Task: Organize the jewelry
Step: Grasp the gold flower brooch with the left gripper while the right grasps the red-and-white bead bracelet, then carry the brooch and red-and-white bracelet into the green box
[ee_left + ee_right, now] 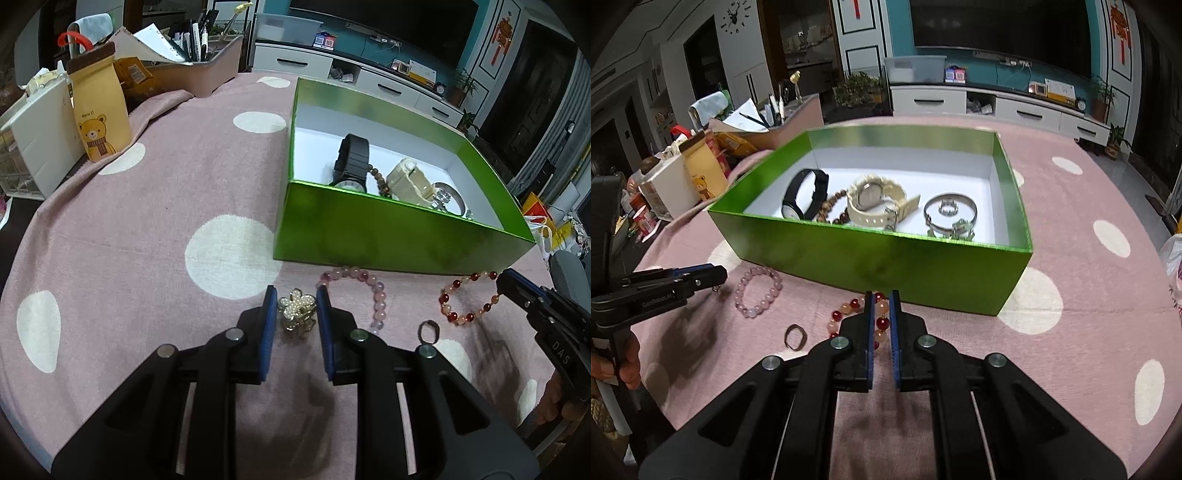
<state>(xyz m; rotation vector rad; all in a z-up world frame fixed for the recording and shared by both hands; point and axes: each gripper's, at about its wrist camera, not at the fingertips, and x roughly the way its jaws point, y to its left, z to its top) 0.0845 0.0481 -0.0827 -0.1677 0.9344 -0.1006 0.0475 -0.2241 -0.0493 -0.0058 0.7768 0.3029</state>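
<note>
Left gripper (296, 308) sits low on the pink polka-dot tablecloth (147, 221), blue pads straddling the gold pearl flower brooch (297, 314) but not quite pinching it. Right gripper (882, 314) is clamped on the red and peach bead bracelet (849, 314) (right by the shiny green cardboard box (886, 266)). A pale pink bead bracelet (759, 291) and dark metal ring (795, 336) lie between them.

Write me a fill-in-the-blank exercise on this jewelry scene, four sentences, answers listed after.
1. The left tool has its fingers on either side of a pearl ____ brooch.
2. The right tool is closing around the red and ____ bead bracelet.
3. The black watch lies inside the ____ box.
4. The ring lies on the ____ tablecloth.

Answers: flower; peach; green; pink
</note>
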